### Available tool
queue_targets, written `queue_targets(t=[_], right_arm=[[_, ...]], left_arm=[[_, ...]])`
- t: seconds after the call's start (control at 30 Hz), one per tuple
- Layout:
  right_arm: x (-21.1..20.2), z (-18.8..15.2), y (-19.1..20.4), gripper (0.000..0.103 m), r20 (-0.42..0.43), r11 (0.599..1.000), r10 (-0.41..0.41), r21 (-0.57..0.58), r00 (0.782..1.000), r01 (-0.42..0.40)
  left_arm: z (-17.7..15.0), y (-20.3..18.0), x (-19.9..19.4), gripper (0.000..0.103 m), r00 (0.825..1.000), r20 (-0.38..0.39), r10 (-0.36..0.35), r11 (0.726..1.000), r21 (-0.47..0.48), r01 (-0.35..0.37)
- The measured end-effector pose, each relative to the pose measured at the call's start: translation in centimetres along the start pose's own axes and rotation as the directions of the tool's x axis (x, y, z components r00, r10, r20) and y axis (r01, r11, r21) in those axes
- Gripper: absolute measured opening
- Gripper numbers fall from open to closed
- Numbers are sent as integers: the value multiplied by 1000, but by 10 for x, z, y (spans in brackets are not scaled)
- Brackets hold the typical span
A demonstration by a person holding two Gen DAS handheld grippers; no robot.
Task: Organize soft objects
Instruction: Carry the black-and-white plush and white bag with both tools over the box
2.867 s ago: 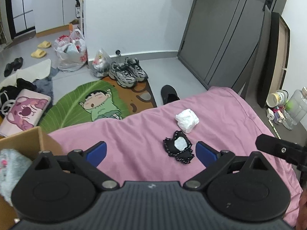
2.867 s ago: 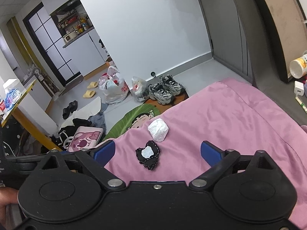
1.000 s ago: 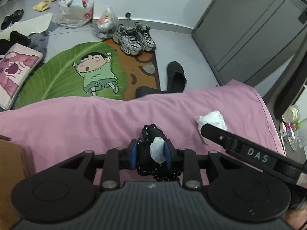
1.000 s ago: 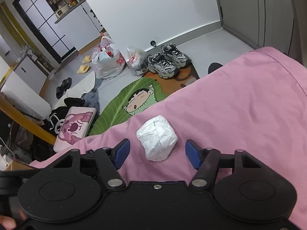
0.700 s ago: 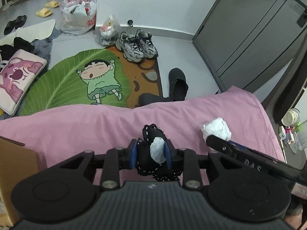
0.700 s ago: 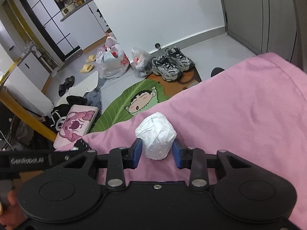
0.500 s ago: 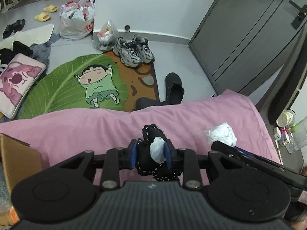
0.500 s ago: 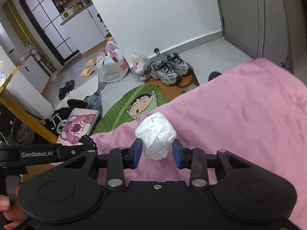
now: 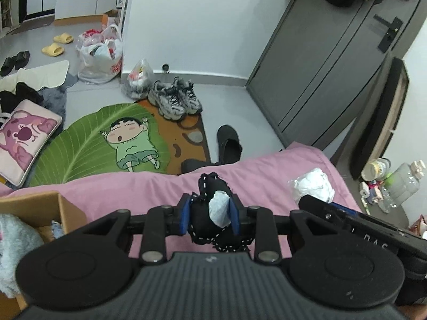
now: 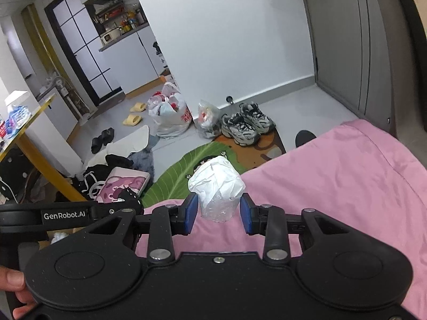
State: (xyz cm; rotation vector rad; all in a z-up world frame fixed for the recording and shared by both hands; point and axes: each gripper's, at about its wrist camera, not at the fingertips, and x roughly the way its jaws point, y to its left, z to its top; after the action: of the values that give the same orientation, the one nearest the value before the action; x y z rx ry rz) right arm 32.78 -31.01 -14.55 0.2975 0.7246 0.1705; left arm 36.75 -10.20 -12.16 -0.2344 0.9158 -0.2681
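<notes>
My left gripper [image 9: 210, 214] is shut on a black soft toy with white stitching and a pale patch [image 9: 213, 208], held above the pink bed cover [image 9: 133, 189]. My right gripper [image 10: 218, 210] is shut on a white crumpled soft bundle [image 10: 216, 190], lifted above the bed cover [image 10: 347, 181]. In the left wrist view the white bundle [image 9: 313, 186] shows at the right above the right gripper's black body. A cardboard box [image 9: 40, 208] sits at the lower left with a grey fluffy toy [image 9: 13, 248] inside.
Beyond the bed's edge lie a green leaf rug [image 9: 88, 146], grey sneakers [image 9: 173, 101], a black slipper [image 9: 228, 140], plastic bags [image 9: 101, 56] and a pink cushion [image 9: 21, 138]. A grey door [image 9: 333, 61] stands at the right, with bottles [image 9: 395, 181] on the floor.
Both grippers went from open over the bed to shut on their objects. Both have since lifted them, and the cardboard box has come further into the left wrist view.
</notes>
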Motion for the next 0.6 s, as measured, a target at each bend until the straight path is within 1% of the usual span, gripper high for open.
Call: queue_targets(t=[0.1, 0.2, 0.4, 0.6], right_arm=[[-7, -2, 8, 34, 13, 1000, 3, 6, 1000, -3], [-14, -5, 13, 34, 29, 1000, 8, 15, 1000, -8], [-27, -10, 26, 34, 36, 1000, 15, 15, 999, -15], [-33, -16, 44, 34, 39, 998, 54, 21, 998, -55]], left_arm=[[-2, 2, -12, 29, 1000, 17, -18, 1000, 12, 18], [-5, 4, -24, 29, 999, 35, -22, 999, 25, 21], [-7, 19, -51, 29, 997, 72, -30, 999, 16, 29], [-7, 39, -80, 29, 993, 117, -22, 1000, 17, 20]])
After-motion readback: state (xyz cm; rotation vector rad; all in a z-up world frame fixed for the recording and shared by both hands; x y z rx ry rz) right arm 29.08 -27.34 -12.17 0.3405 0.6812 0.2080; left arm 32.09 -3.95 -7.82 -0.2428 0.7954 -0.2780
